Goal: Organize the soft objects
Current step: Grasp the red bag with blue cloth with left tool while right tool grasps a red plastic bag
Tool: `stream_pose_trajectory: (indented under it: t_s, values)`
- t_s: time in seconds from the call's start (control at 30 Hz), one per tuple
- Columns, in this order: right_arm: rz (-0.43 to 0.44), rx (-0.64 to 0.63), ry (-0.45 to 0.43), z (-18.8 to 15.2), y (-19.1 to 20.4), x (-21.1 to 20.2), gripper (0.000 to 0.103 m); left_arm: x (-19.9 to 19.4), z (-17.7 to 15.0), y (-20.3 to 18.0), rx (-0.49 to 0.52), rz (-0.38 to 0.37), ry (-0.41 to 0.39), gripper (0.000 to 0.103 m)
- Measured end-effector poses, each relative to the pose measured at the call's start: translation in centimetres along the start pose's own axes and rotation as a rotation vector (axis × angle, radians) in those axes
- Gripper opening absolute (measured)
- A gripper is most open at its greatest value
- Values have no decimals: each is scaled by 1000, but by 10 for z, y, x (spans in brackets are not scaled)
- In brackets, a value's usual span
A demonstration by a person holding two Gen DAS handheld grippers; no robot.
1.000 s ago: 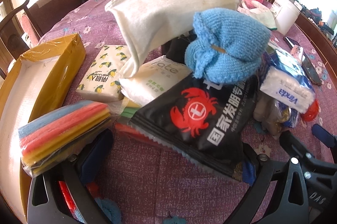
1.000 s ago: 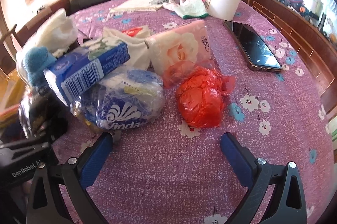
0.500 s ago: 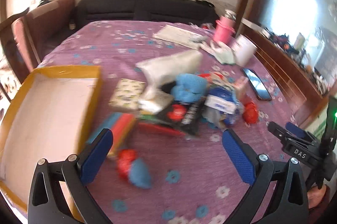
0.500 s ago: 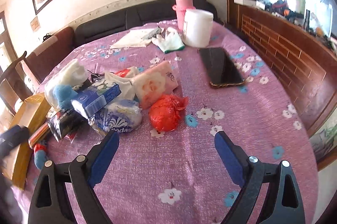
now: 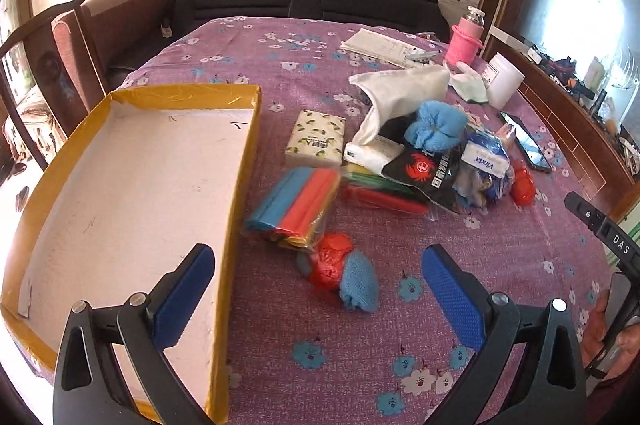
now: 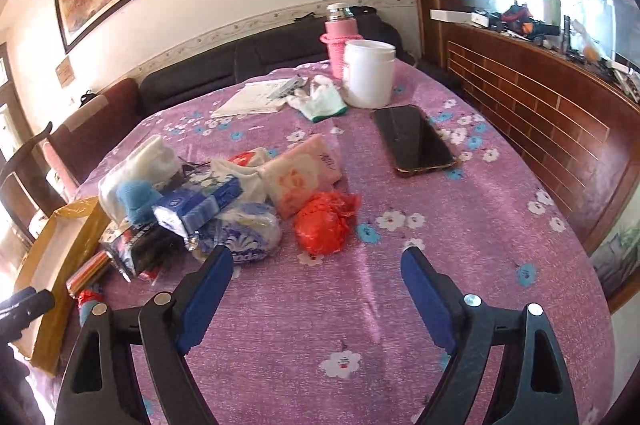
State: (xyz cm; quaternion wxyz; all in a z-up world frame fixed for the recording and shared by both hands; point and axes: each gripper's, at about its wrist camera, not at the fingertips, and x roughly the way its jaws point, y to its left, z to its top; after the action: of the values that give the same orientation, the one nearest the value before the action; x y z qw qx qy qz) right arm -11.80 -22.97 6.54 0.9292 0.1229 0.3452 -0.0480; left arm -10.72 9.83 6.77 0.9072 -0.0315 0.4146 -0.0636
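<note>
A heap of soft things lies mid-table: a white towel (image 5: 400, 89), a blue cloth (image 5: 436, 125), a lemon-print tissue pack (image 5: 316, 141), a packet of coloured cloths (image 5: 296, 201) and a black crab-print packet (image 5: 424, 173). A small red-and-blue bundle (image 5: 340, 269) lies apart, below my open, empty left gripper (image 5: 316, 252). An empty yellow box (image 5: 240, 185) sits to the left. My right gripper (image 6: 316, 254) hangs above the cloth short of a red plastic bag (image 6: 324, 225) and a pink floral pack (image 6: 304, 177). Its jaws are closing with nothing between them.
On the purple flowered tablecloth (image 6: 400, 305), a phone (image 6: 416, 141), a white jar (image 6: 368, 73), a pink flask (image 6: 340, 41), gloves (image 6: 320, 101) and papers (image 6: 256, 97) sit at the far right. Chairs and a dark sofa ring the table.
Both grippers have drawn back and risen from the heap, so more of the table shows. The yellow box now fills the left wrist view's left side. The right jaws have narrowed slightly.
</note>
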Motion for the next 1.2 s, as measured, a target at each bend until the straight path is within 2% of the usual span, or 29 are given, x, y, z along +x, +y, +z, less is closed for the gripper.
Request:
stream_pose_trajectory:
  t_s: [0.17,0.47,0.57,0.73,0.83,0.93,1.07,1.17,1.2]
  values:
    - [-55,-10,0,-3,-9,2,89,8,-5,-5,14,12,33,103]
    - [-11,-36,55,-13,-3,10,89,36,-1,-13,20,2,78,103]
    - [-18,-43,59,-13,-4,10,89,45,1,-18,24,19,90,103]
    - [-38,-40,72,-1,-19,11,89,61,-2,-28,65,77,113,103]
    - [-57,-57,102,8,-29,18,89,65,-5,-31,91,116,99,103]
    - [-64,-79,136,16,-33,28,89,66,-7,-32,105,89,105,103]
    - [-21,-106,198,25,-25,49,77,66,-12,-33,109,69,108,102]
    - [-20,-100,225,33,-17,68,74,62,-15,-35,118,70,100,88]
    - [-13,-94,235,36,-15,75,71,62,-16,-34,119,71,99,78]
